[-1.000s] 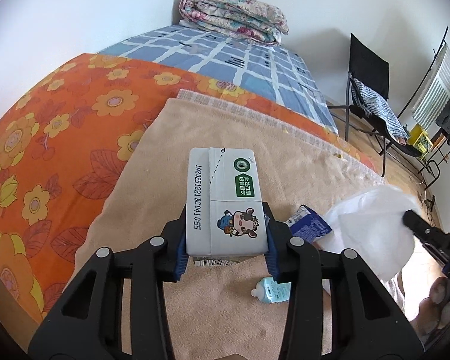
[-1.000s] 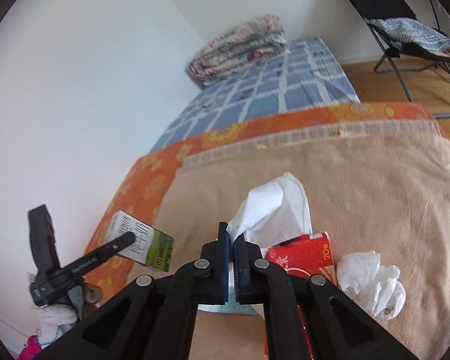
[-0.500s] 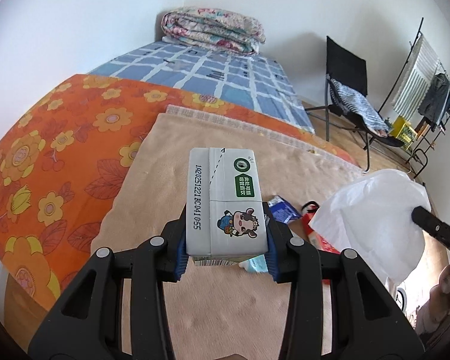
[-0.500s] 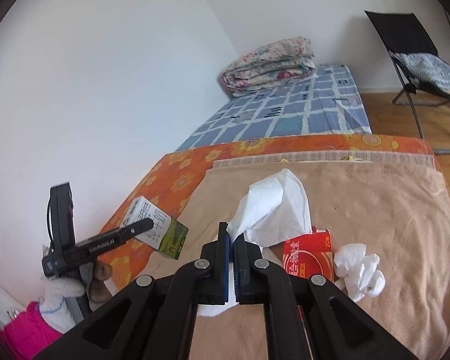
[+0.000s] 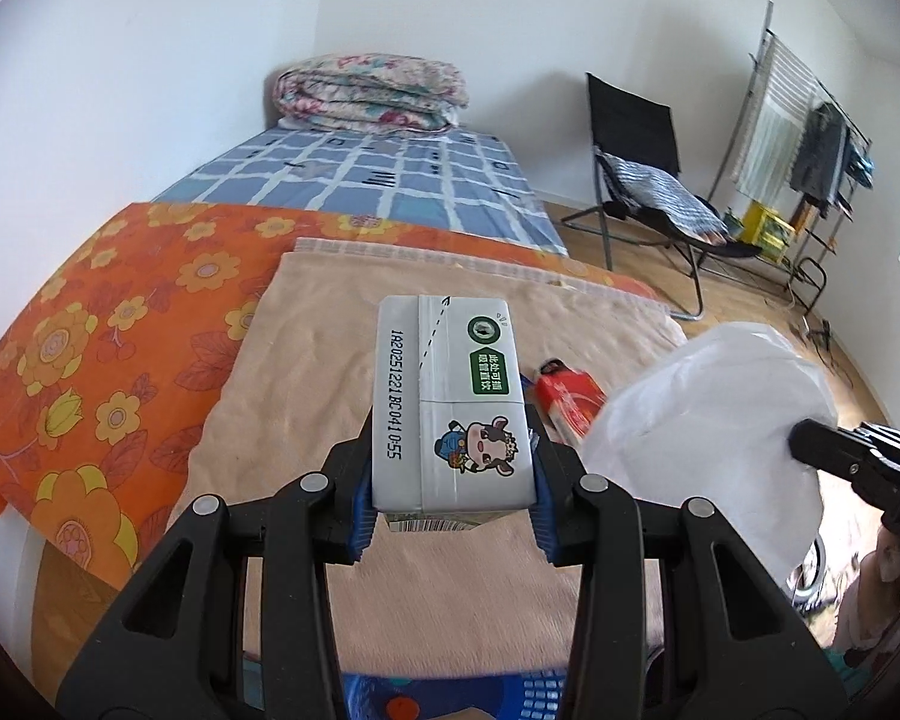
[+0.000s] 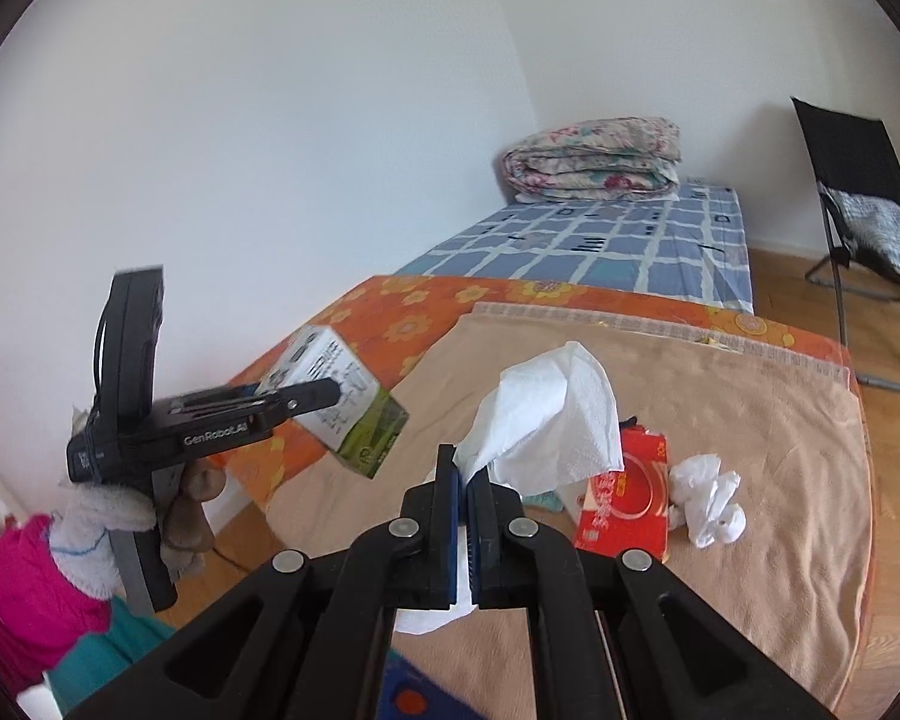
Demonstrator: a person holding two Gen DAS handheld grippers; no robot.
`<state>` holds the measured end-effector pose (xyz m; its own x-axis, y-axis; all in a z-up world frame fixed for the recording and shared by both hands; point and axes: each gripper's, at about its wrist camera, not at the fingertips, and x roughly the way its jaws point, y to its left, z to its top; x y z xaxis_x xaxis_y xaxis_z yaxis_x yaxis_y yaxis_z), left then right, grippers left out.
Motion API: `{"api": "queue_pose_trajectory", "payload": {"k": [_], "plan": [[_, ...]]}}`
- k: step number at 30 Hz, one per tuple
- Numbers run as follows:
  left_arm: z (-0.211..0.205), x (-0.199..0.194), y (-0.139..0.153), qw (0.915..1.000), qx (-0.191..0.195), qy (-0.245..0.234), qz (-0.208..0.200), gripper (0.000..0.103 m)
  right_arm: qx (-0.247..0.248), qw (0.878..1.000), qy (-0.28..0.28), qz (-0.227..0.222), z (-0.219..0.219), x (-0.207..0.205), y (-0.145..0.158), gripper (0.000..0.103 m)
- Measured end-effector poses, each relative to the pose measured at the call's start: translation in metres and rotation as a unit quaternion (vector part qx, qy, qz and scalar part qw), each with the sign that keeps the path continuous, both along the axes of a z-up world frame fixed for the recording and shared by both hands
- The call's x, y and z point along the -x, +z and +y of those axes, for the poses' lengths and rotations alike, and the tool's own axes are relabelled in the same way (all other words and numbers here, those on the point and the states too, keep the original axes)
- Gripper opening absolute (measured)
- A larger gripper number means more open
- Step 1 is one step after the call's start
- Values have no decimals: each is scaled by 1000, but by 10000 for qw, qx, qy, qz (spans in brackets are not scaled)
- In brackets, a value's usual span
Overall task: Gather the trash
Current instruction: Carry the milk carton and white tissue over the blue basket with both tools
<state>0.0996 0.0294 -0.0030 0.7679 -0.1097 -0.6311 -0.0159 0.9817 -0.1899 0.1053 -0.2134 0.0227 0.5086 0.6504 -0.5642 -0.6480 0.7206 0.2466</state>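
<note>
My left gripper (image 5: 450, 480) is shut on a white milk carton (image 5: 450, 396) with a cartoon cow, held above the tan blanket (image 5: 306, 396). In the right wrist view that left gripper (image 6: 324, 391) and the carton (image 6: 354, 420) hang off the bed's left side. My right gripper (image 6: 463, 480) is shut on a white tissue (image 6: 546, 414), which hangs loose from it. In the left wrist view the right gripper (image 5: 810, 441) and the tissue (image 5: 708, 420) show at the right. A red packet (image 6: 624, 498) and a crumpled white tissue (image 6: 708, 498) lie on the blanket.
An orange floral sheet (image 5: 102, 360) and a blue checked mattress (image 5: 390, 180) with a folded quilt (image 5: 372, 90) lie beyond. A black folding chair (image 5: 636, 144) and a drying rack (image 5: 810, 138) stand on the wooden floor. A blue basket rim (image 5: 450, 696) shows below the grippers.
Both grippers pulled back and rose from the bed with the carton and the tissue still held. The blue basket rim came into view below. The small items beside the carton are now hidden.
</note>
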Motion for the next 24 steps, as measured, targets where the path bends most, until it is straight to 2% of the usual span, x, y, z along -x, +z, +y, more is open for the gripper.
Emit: {"api": "queue_pose_trajectory", "payload": {"k": [9,24], "plan": [[-19,44,-6,9996,35,-291,10,41,185,9988,424,-167,9,58,-6,0],[-26,103,-41,9973,199,-530,464,41,241,9962,825,142,6,109,-34,0]]}}
